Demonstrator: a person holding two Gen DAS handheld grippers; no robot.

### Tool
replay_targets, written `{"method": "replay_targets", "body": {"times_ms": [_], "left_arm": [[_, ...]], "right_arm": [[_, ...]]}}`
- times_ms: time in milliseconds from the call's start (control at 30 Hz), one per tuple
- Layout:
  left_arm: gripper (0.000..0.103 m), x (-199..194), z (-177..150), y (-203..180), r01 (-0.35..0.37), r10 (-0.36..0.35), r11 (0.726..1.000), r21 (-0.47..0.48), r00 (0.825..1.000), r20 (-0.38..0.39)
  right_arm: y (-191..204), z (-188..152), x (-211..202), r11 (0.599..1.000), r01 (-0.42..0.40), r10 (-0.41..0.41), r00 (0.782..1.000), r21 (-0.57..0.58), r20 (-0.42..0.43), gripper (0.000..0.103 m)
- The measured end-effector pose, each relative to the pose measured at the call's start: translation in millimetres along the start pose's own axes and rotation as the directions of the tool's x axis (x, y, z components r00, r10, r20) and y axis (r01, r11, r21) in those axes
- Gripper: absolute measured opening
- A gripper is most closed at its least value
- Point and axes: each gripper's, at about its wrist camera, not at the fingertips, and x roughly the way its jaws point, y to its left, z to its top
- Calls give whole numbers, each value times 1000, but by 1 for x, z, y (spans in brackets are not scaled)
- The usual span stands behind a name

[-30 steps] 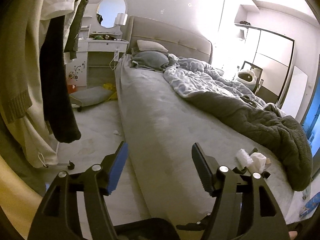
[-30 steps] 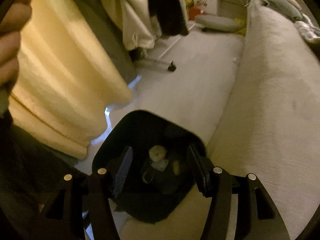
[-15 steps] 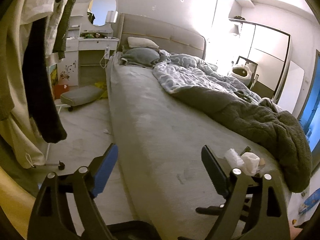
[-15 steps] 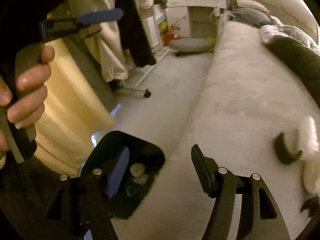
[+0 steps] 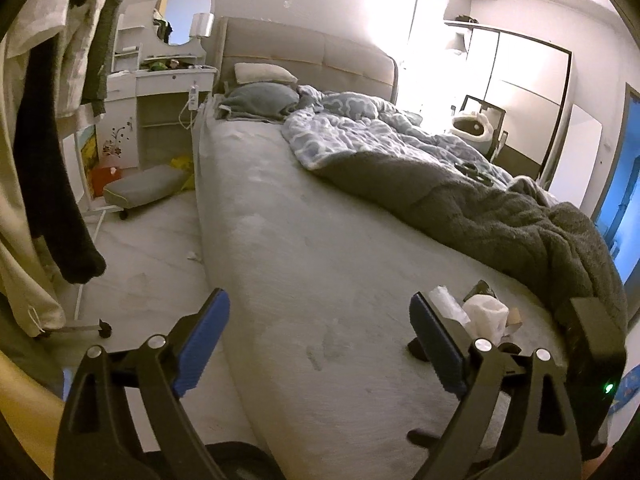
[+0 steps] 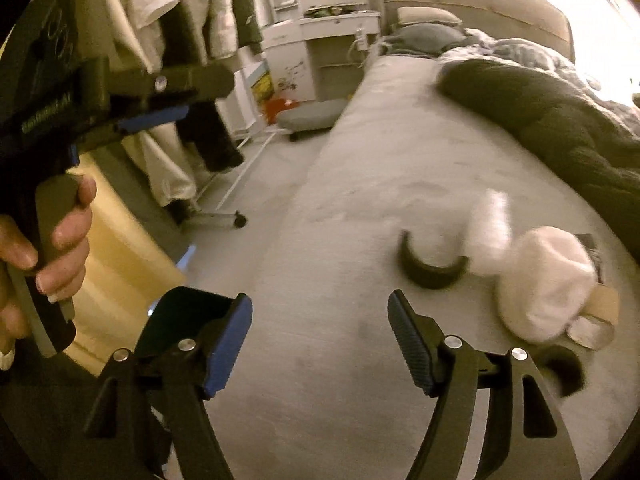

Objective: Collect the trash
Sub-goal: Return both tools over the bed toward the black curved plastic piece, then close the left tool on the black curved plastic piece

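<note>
A small heap of trash lies on the grey bed (image 6: 360,168) near its foot: a crumpled white tissue wad (image 6: 544,280), a blurred white wrapper (image 6: 490,232), a dark curved piece (image 6: 430,268), a cardboard scrap (image 6: 604,306) and a dark ring (image 6: 564,368). The heap also shows in the left wrist view, with the tissue wad (image 5: 486,314) behind the right finger. My right gripper (image 6: 320,344) is open and empty, above the bed edge, left of the heap. My left gripper (image 5: 320,336) is open and empty over the bed's side. The black trash bin (image 6: 180,320) stands on the floor beside the bed.
A dark blanket (image 5: 500,216) and blue quilt (image 5: 352,128) cover the bed's far side. Hanging clothes (image 5: 52,160) on a wheeled rack stand left. A yellow curtain (image 6: 120,240) hangs near the bin. A floor cushion (image 5: 144,186) and white dresser (image 5: 160,92) lie beyond.
My right gripper has swung from over the bin up and right toward the trash heap on the bed. My left gripper has risen slightly and opened wider.
</note>
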Motion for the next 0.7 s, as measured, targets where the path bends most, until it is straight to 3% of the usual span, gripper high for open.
{"method": "replay_targets", "body": {"times_ms": [300,700], "left_arm": [[94,22,-8,-26,32,-31,999,20,999,-41],[94,53,-23,-69,74,-65,994,79,993,-103]], "right_arm": [[-36,-10,-21,992,101,-104,993,71,49,75],[-65,-25,-42,980,149,-160,984,130,79,76]]}}
